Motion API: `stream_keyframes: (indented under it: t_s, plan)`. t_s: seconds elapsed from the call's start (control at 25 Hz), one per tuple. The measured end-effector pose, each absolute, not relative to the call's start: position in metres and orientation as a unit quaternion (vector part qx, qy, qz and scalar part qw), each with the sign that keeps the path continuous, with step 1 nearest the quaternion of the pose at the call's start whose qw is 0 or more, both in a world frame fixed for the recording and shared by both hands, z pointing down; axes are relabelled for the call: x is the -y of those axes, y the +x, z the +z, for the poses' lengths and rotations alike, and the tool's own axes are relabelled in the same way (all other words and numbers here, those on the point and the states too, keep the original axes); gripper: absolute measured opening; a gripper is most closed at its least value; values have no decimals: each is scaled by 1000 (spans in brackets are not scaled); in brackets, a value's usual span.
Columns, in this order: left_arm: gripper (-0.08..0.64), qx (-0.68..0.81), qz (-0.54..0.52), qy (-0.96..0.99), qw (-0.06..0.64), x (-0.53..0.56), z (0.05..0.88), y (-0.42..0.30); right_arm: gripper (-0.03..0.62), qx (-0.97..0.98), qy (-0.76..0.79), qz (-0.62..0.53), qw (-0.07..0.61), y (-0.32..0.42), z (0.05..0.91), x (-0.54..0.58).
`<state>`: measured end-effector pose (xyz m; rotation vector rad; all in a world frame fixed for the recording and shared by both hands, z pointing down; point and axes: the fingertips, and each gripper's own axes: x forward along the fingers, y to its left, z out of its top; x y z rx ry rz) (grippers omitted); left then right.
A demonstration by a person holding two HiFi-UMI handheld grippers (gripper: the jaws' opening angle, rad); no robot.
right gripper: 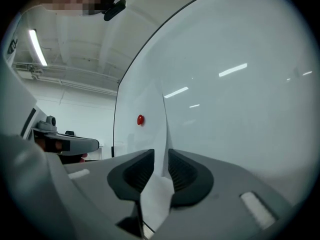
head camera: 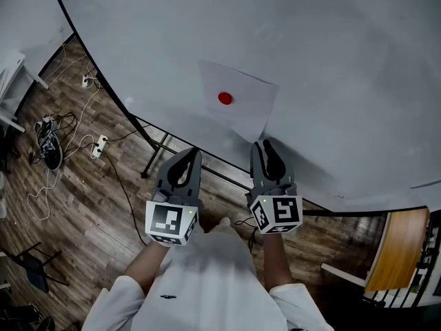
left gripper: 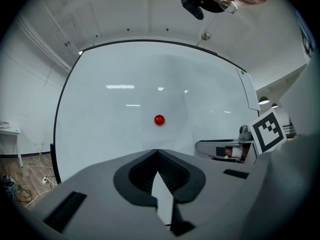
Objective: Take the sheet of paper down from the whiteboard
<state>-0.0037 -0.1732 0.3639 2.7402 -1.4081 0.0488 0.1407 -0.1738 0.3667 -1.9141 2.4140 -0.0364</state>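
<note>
A white sheet of paper (head camera: 242,102) hangs on the whiteboard (head camera: 331,61), pinned by a round red magnet (head camera: 225,98). My right gripper (head camera: 262,143) reaches up to the sheet's lower corner. In the right gripper view its jaws (right gripper: 160,156) stand a little apart with the paper's (right gripper: 150,129) edge and corner between them, and the pads show no press on it. My left gripper (head camera: 193,153) hovers below and left of the sheet, off the board, with its jaws (left gripper: 157,151) shut on nothing. The left gripper view shows the magnet (left gripper: 159,119) straight ahead.
The whiteboard stands on a black frame (head camera: 156,152) over a wooden floor. Cables and power strips (head camera: 100,145) lie on the floor at left, near a white table (head camera: 12,81). A wooden panel (head camera: 396,243) stands at the lower right.
</note>
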Motion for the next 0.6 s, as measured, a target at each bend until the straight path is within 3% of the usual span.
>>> stream_keyframes:
  t_s: [0.6]
  plan:
    - [6,460,19,887,29,193,368,5,83,-798,-600,-43,33,134,378,203]
